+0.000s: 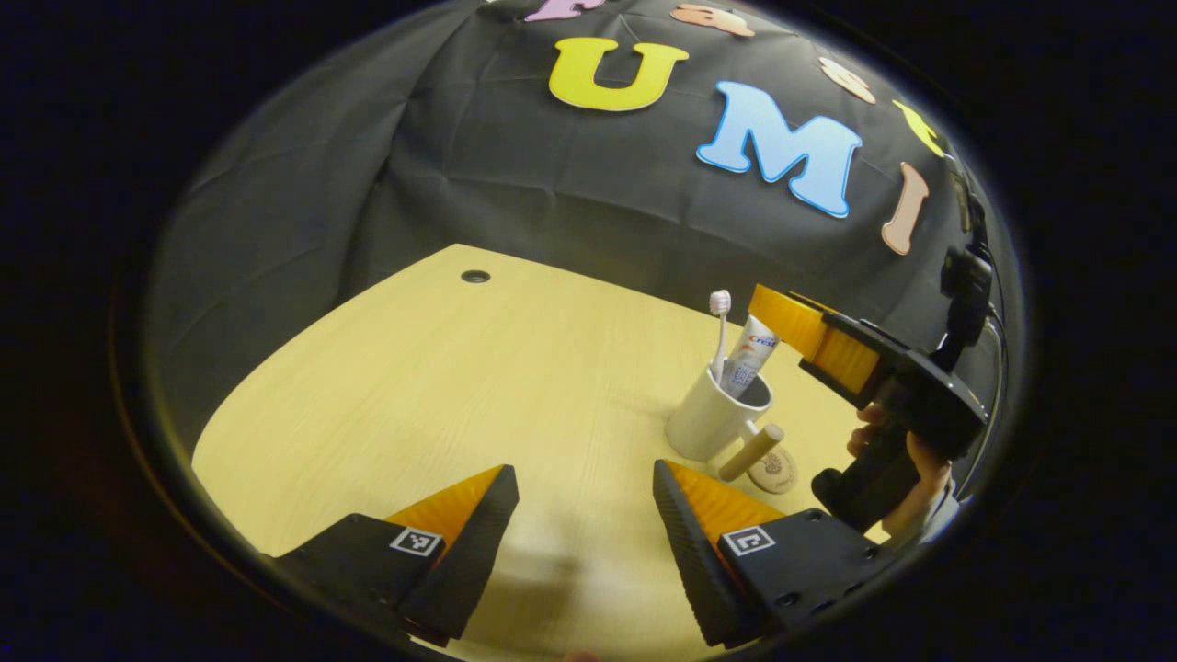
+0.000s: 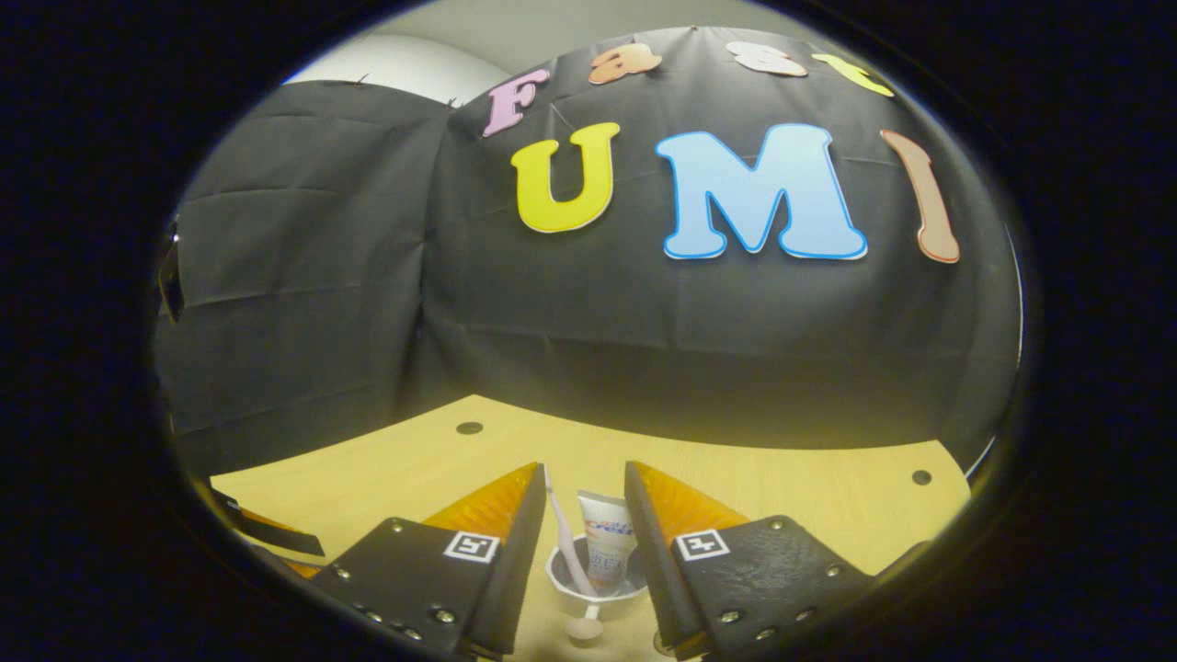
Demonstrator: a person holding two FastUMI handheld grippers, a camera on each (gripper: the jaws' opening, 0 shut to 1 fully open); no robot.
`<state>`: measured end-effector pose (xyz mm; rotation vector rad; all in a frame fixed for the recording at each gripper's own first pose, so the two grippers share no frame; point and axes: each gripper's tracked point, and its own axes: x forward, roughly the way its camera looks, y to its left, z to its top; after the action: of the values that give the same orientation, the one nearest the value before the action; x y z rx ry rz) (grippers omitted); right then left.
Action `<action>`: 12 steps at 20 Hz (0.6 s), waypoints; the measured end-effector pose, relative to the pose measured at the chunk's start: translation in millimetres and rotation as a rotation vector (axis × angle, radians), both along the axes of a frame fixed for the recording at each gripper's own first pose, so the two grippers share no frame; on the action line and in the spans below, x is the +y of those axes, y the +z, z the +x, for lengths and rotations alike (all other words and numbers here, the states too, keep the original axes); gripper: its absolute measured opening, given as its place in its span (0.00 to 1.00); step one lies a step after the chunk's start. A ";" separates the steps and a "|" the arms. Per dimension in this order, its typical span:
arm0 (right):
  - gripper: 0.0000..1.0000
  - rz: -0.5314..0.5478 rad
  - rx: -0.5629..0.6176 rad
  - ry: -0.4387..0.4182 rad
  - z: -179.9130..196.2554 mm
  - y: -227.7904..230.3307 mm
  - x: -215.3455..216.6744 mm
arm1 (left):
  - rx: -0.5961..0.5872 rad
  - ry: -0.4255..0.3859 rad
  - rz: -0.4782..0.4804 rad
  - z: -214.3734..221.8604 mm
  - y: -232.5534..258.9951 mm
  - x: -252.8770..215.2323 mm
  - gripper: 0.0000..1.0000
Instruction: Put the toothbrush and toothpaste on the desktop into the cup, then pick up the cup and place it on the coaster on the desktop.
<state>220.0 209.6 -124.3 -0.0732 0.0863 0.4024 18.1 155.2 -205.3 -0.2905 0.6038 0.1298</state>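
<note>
White ceramic cup (image 1: 713, 418) holding white toothbrush (image 1: 719, 331) and toothpaste tube (image 1: 749, 354) on pale wooden tabletop (image 1: 441, 386), beside round wooden coaster (image 1: 774, 471) (partly hidden), right gripper (image 2: 581, 542) spread wide above cup, left gripper (image 1: 586, 515) open, empty.

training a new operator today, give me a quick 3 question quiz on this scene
1. True or false: the toothbrush and the toothpaste already stand in the cup.
2. Multiple choice: the left gripper is A) open above bare desktop, B) shut on the cup, C) shut on the toothbrush.
3. Short answer: in the left gripper view, what flat round thing lies on the desktop beside the cup's wooden handle?

Key: 1 true. 2 A. 3 the coaster. The right gripper is open above the cup, one finger on each side of the toothbrush and toothpaste.
</note>
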 end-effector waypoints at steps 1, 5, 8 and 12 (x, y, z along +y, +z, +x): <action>0.56 0.004 -0.002 -0.003 -0.7 3.5 -0.5 | 0.000 -0.002 0.002 0.3 -0.5 -1.1 0.96; 0.84 0.022 -0.025 -0.022 -3.5 21.8 -8.7 | -0.010 -0.007 0.006 5.0 4.1 -4.8 0.89; 0.83 0.016 -0.046 -0.045 -4.8 34.7 -20.1 | -0.026 -0.017 0.004 11.7 10.0 -12.3 0.95; 0.83 0.024 -0.050 -0.071 -11.7 48.2 -38.4 | -0.037 -0.052 0.017 20.3 15.8 -26.9 0.99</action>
<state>208.4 171.2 -76.1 -0.0567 0.0350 0.3308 38.4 128.3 -189.6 -0.2603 0.5726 0.0796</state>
